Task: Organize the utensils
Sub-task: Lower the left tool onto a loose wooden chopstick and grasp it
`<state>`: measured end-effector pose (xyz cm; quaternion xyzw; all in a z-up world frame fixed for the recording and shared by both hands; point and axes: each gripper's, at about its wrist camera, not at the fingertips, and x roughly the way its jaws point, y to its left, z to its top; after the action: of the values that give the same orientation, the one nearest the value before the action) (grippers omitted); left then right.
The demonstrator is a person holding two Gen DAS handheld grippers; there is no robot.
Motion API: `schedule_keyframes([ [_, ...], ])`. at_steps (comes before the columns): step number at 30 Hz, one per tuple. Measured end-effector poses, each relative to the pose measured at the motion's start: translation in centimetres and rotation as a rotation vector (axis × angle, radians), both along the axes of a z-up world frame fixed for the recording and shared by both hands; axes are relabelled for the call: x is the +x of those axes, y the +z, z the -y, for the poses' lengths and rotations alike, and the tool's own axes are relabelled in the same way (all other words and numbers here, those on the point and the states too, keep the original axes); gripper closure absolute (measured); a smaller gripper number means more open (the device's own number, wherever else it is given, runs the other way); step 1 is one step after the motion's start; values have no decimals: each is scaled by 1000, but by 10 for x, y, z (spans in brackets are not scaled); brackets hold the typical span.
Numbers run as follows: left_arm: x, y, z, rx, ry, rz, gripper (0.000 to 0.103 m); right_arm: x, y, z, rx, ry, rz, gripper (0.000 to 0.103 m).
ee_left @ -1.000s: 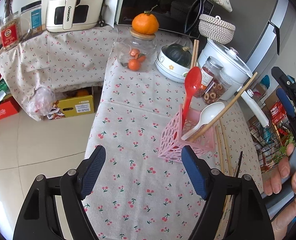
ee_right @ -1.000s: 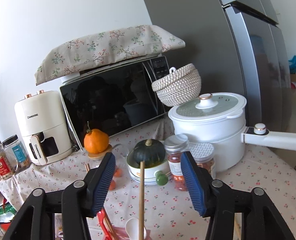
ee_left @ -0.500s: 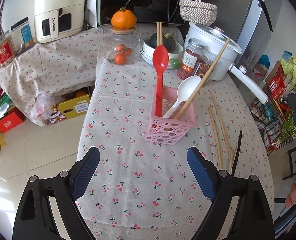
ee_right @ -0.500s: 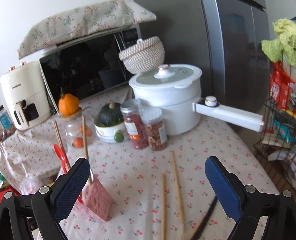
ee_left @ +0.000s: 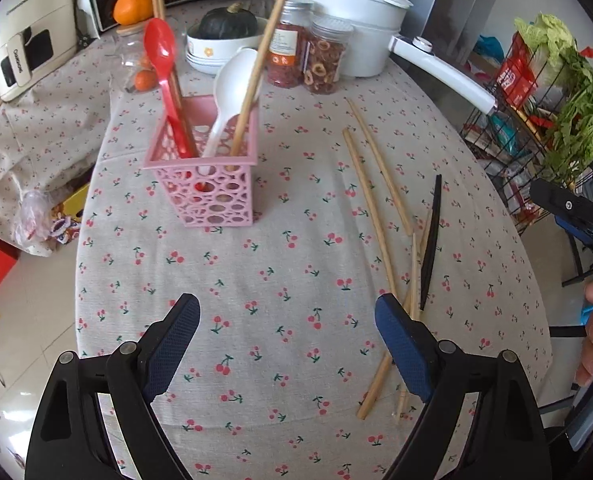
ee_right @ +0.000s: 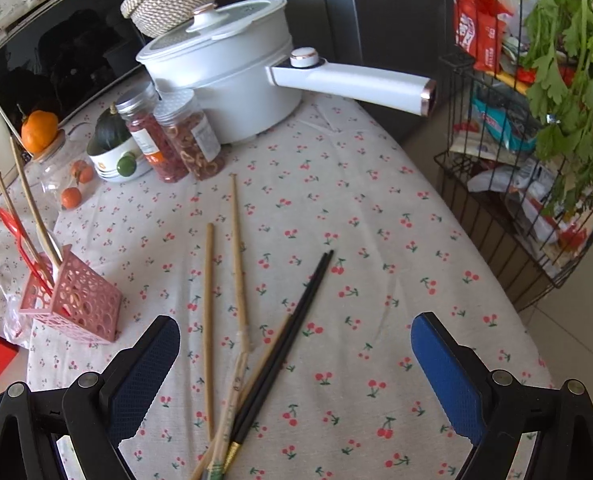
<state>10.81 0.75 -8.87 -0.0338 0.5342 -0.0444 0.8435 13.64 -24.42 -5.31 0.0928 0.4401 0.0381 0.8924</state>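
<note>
The right gripper (ee_right: 292,364) now hangs low over the loose chopsticks, its jaws wide apart and holding nothing; a second ago it pointed up at the microwave with a wooden stick standing between its pads, and that stick now stands in the holder. So one more piece is stowed, and the gripper has swung round toward the next lot. The left gripper (ee_left: 286,344) has pulled back from the holder, jaws also apart and empty, above bare cloth of the desk (ee_left: 296,280).

Nearest the right gripper, the black chopsticks (ee_right: 284,344) lie together as a pair, crossing the near ends of the wooden chopsticks (ee_right: 238,264) in a small heap. At least two wooden ones fan away from that heap, and a thinner one seems to lie under the black pair. All of these are still to be stowed.

Farther off to the left stands the pink holder (ee_left: 206,172), upright, carrying a red spoon (ee_left: 162,64), a white spoon (ee_left: 230,92) and the leaning wooden stick (ee_left: 256,64).

Beyond are jars (ee_right: 172,140), a white pot (ee_right: 224,76) and the microwave.

My guess is that the crossed heap is the awkward part: lifting one stick may drag the others, so a free far end looks safer
</note>
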Motion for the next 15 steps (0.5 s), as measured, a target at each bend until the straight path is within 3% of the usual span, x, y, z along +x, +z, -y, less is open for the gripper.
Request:
schedule_keyframes([
  [6, 20, -14, 50, -34, -114, -64, 18, 1, -8, 26, -2, -16, -38, 6],
  [9, 35, -27, 70, -92, -167, -107, 36, 4, -11, 35, 1, -18, -54, 6],
  [11, 45, -41, 81, -135, -185, -156, 61, 6, -12, 39, 4, -16, -63, 6],
  [13, 53, -53, 92, -143, -198, -184, 71, 7, -13, 43, 17, -18, -67, 6],
  [15, 59, -60, 101, -135, -196, -196, 75, 8, -14, 48, 42, -29, -71, 6],
])
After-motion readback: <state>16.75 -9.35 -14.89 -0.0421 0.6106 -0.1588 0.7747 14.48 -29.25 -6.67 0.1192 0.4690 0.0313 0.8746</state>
